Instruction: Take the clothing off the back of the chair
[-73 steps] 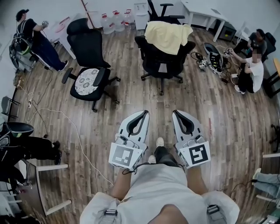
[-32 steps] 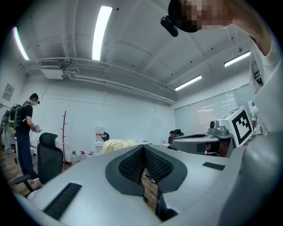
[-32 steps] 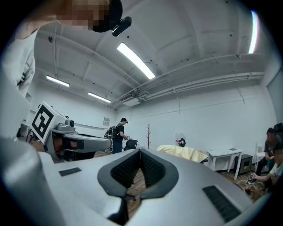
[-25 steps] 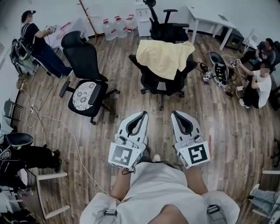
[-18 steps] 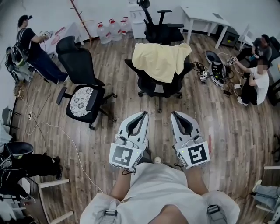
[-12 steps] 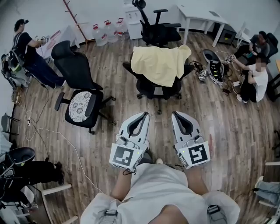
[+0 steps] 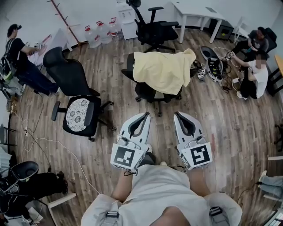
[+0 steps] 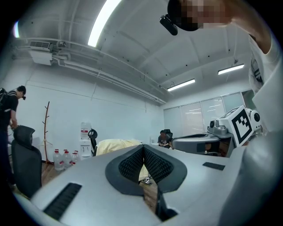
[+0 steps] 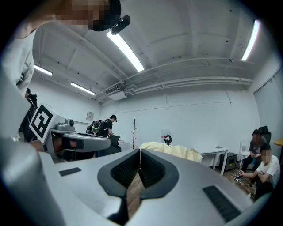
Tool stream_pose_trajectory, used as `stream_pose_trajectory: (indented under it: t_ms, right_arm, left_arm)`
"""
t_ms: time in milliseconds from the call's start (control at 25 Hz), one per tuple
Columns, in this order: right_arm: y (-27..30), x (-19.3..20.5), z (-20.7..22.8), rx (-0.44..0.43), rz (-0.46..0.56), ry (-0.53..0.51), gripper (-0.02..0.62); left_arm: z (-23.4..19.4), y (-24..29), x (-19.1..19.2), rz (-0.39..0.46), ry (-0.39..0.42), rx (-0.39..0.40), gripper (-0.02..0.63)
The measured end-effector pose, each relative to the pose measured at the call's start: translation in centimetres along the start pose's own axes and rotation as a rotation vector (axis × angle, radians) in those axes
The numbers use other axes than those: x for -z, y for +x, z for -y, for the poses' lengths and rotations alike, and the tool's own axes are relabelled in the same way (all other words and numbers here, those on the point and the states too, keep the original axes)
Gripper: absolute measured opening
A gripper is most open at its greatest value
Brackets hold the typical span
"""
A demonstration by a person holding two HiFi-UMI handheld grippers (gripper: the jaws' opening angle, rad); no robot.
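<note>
Beyond left tongs (image 7: 145, 114) and right tongs (image 7: 177, 114), yellow clothing (image 7: 161, 70) drapes the chair (image 7: 148, 92).

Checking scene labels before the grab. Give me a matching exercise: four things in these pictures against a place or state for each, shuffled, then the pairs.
Things
1. yellow garment
2. water jugs
3. left gripper
4. patterned cushion

Places or states
A. jaws together, nothing between them
B. on the seat of the left office chair
C. draped over the back of the middle office chair
D. standing on the floor by the far wall

Pairs: 1-C, 2-D, 3-A, 4-B
</note>
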State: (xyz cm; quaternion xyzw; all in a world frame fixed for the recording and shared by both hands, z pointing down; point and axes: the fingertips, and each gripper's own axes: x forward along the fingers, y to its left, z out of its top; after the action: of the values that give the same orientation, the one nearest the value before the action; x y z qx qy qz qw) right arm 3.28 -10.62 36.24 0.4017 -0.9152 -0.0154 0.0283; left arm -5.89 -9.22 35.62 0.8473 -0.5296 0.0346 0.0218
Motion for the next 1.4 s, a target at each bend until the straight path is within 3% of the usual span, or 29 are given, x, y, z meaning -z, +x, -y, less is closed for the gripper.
stream_pose_trajectory:
  t_ms: [560, 920, 1400]
  right_arm:
    - [6.8, 0.2, -0.2, 0.071, -0.027, -0.001, 0.021]
    - [8.8, 0.8, 0.1, 0.144, -0.058, -0.009, 0.021]
    - [9.7, 1.6, 2.8, 0.225, -0.098, -0.019, 0.021]
  left_arm:
    - [-6.6, 2.8, 0.3, -0.012, -0.013, 0.068, 0.018]
    - [-8.5, 4.6, 1.0, -0.020, -0.003, 0.152, 0.018]
    - [-10.2, 7.2, 1.2, -0.028, -0.013, 0.173, 0.018]
